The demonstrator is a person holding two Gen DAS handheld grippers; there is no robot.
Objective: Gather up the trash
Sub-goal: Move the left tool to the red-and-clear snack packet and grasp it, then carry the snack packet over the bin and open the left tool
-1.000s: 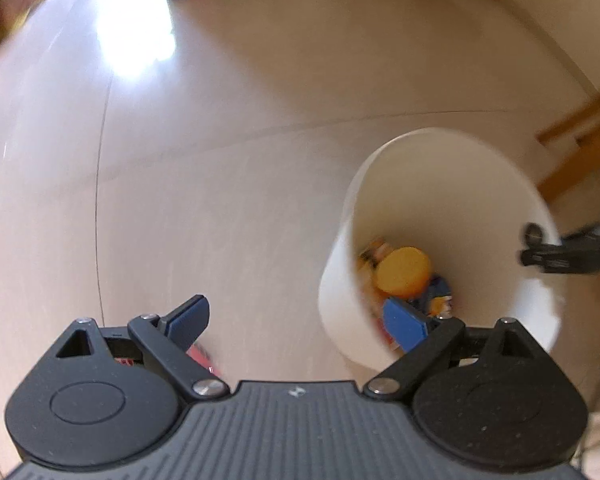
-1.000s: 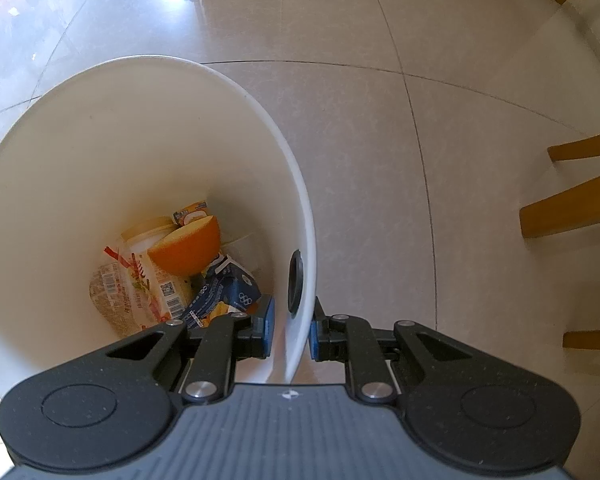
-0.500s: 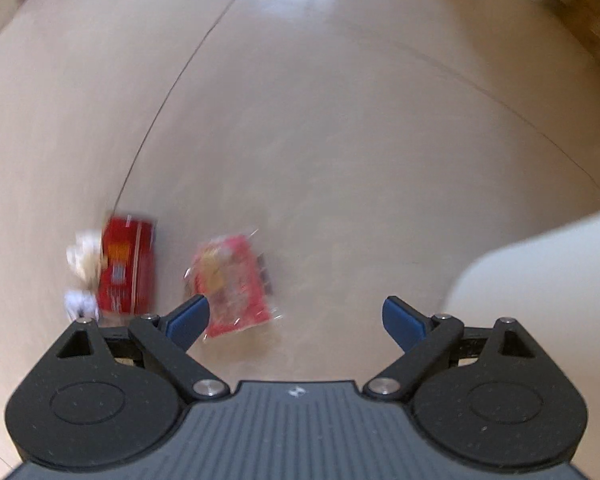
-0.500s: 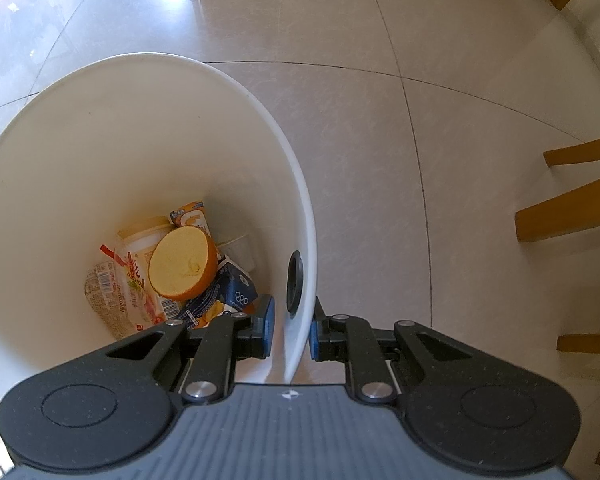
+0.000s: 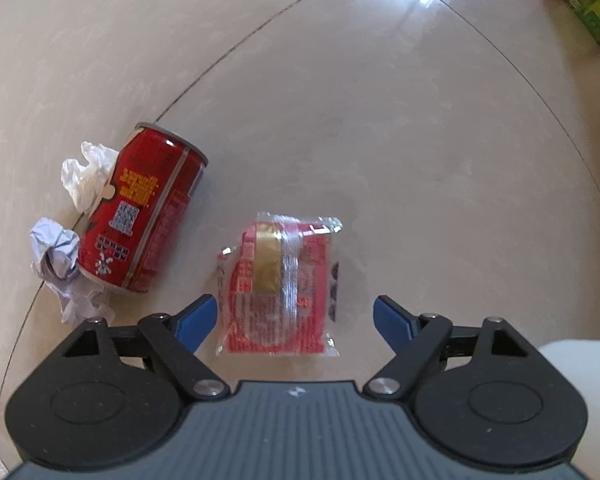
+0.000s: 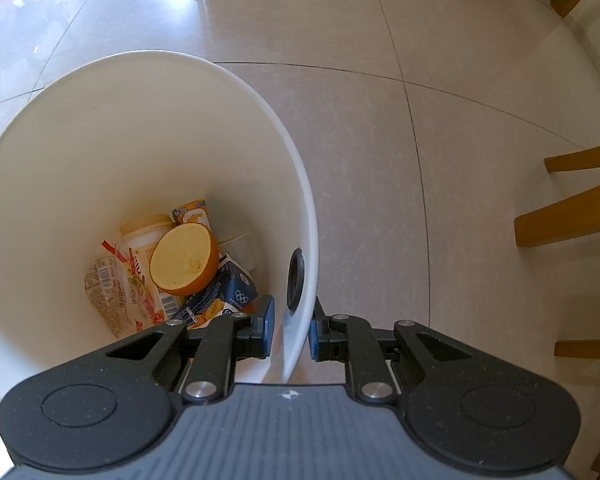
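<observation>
Left claw (image 5: 294, 316) (closing) above wrapper (image 5: 278, 284)

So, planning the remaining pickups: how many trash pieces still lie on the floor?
4: red drink can, white crumpled tissue behind it, crumpled paper ball beside it, red plastic snack packet under the closing left gripper.

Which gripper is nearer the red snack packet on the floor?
Left. The left gripper hangs right above the red snack packet, jaws closing with the packet between the fingertips. The right gripper is clamped on the white bin wall.
</observation>
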